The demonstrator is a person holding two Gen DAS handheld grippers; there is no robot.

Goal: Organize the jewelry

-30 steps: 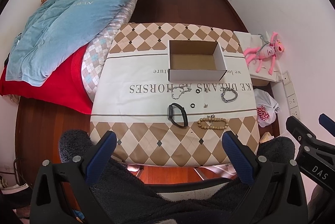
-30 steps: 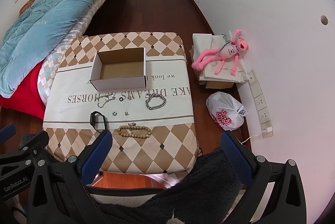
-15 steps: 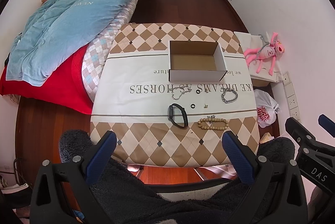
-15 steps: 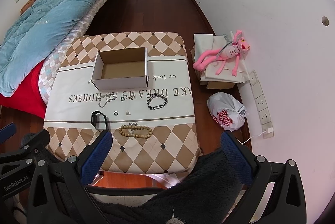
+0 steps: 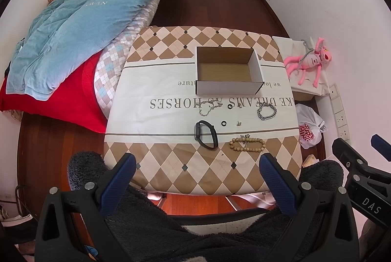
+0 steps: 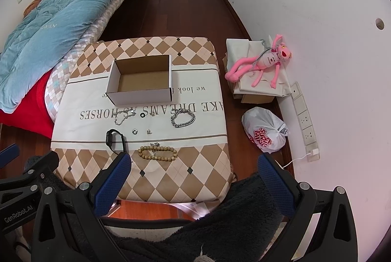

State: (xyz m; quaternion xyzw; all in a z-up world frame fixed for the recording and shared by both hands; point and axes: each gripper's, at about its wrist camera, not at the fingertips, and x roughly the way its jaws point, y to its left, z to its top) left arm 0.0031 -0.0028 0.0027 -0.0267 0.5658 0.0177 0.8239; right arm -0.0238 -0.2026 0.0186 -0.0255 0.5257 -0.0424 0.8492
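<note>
An open white cardboard box (image 5: pixel 228 72) (image 6: pixel 140 79) stands empty on a table with a diamond-pattern cloth (image 5: pixel 171 164) (image 6: pixel 195 176). In front of it lie a thin silver chain (image 5: pixel 207 109) (image 6: pixel 123 116), a silver link bracelet (image 5: pixel 266 111) (image 6: pixel 183 119), a black watch band (image 5: pixel 206 134) (image 6: pixel 115 139), a wooden bead bracelet (image 5: pixel 246 145) (image 6: pixel 158 152), two small rings (image 5: pixel 223 123) (image 6: pixel 135 131) and tiny earrings (image 5: pixel 239 123). My left gripper (image 5: pixel 195 172) and right gripper (image 6: pixel 194 172) both hover open above the table's near edge, holding nothing.
A bed with a blue quilt (image 5: pixel 80 24) and red sheet stands left of the table. A pink plush toy (image 6: pixel 261 63) on folded cloth, a white plastic bag (image 6: pixel 265 133) and wall sockets lie on the right. Dark fleece-covered knees (image 5: pixel 171 232) are below.
Both views have shifted only slightly; the jewelry and box lie as before and both grippers stay open.
</note>
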